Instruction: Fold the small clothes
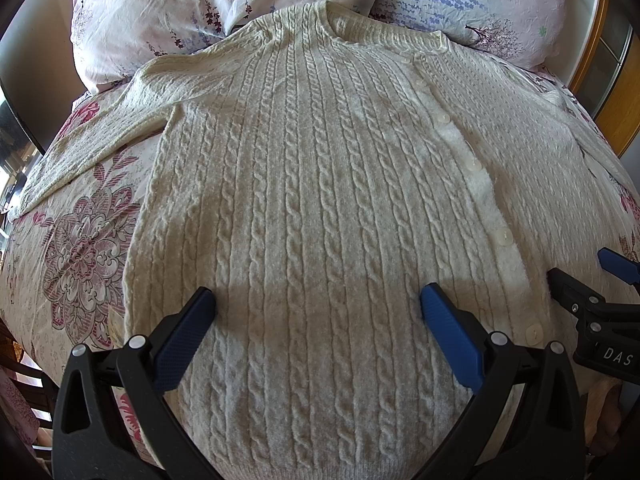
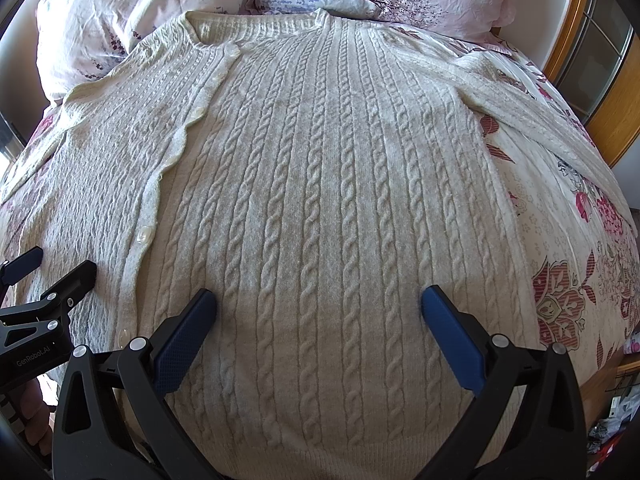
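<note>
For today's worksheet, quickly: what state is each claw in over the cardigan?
Left claw: open, holding nothing, above the cardigan.
Right claw: open, holding nothing.

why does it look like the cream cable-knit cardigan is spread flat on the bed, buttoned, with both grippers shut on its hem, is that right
Not quite: both views show the left gripper and right gripper open, over the cardigan, gripping nothing. It is spread flat on the bed, buttoned.
</note>
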